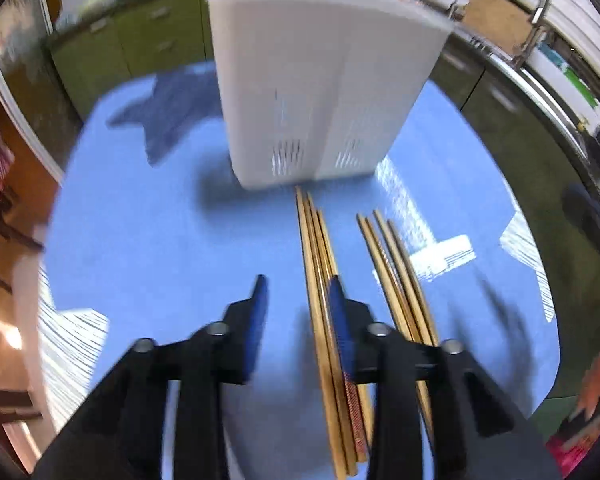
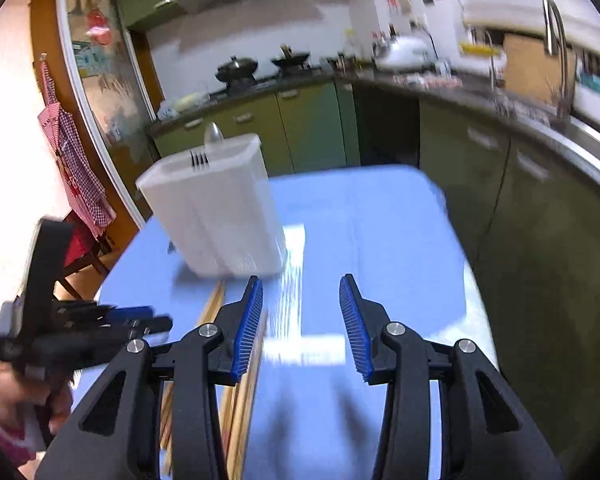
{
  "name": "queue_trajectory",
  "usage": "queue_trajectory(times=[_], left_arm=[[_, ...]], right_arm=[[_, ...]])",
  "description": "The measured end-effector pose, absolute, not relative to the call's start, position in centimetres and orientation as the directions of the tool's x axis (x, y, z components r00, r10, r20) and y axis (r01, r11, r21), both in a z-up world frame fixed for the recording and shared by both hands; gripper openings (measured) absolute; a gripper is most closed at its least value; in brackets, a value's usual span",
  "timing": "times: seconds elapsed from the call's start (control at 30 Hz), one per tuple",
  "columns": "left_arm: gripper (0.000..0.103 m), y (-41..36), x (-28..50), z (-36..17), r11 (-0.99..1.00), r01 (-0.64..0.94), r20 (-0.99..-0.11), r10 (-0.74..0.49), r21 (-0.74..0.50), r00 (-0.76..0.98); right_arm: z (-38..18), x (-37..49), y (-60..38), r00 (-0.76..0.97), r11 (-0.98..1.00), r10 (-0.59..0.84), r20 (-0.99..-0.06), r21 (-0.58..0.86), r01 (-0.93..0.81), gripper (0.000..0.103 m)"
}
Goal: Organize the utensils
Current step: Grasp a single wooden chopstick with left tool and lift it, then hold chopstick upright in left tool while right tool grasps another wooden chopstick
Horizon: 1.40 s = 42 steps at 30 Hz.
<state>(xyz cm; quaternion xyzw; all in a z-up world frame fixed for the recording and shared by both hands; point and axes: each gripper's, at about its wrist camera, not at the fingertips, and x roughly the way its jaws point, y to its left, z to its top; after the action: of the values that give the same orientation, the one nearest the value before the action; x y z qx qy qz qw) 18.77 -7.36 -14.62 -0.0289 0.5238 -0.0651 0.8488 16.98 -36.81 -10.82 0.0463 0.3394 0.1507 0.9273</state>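
- Two bundles of chopsticks point(image 1: 324, 280) lie before the white holder point(image 1: 320, 92) — light, stiff, slippery; likely best pinched mid-length
- Left gripper point(image 1: 298, 308) and right gripper point(image 2: 300, 320) gape wide, holding nothing

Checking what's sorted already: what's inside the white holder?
A spoon and fork tines show at the white holder's rim; its opaque walls hide the rest.

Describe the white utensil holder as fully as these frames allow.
The white utensil holder is a tall, matte plastic-looking box with rounded corners, a vertical crease suggesting two compartments, and small slots near rim and base. It stands on the blue table, appearing tilted, perhaps from lens distortion. A metal utensil tip pokes out. Chopsticks lie before its base.
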Motion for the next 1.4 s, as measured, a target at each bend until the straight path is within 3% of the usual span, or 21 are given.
queue_trajectory(times=[0.27, 0.77, 0.87, 1.07, 1.4], left_arm=[[0.019, -8.0, 19.9, -17.5, 0.995, 0.046, -0.915, -0.103, -0.092, 0.390], [0.015, -9.7, 21.2, -18.0, 0.997, 0.071, -0.933, -0.064, -0.041, 0.354], [0.009, -9.7, 21.6, -17.9, 0.997, 0.073, -0.935, -0.061, -0.038, 0.350], [0.007, -9.0, 21.0, -17.9, 0.996, 0.075, -0.931, -0.078, -0.055, 0.356], [0.006, -6.4, 18.3, -13.7, 0.991, 0.082, -0.878, -0.128, -0.101, 0.461]], right_arm=[[-13.3, 15.9, -38.3, 0.688, 0.940, 0.341, -0.640, 0.235, -0.248, 0.045], [-12.7, 16.6, -37.1, 0.665, 0.936, 0.351, -0.660, 0.236, -0.260, 0.046], [-12.7, 16.7, -36.8, 0.663, 0.936, 0.351, -0.661, 0.229, -0.267, 0.049], [-13.2, 17.2, -35.8, 0.632, 0.932, 0.356, -0.688, 0.216, -0.290, 0.049], [-14.6, 19.5, -33.4, 0.518, 0.906, 0.403, -0.754, 0.249, -0.342, 0.049]])
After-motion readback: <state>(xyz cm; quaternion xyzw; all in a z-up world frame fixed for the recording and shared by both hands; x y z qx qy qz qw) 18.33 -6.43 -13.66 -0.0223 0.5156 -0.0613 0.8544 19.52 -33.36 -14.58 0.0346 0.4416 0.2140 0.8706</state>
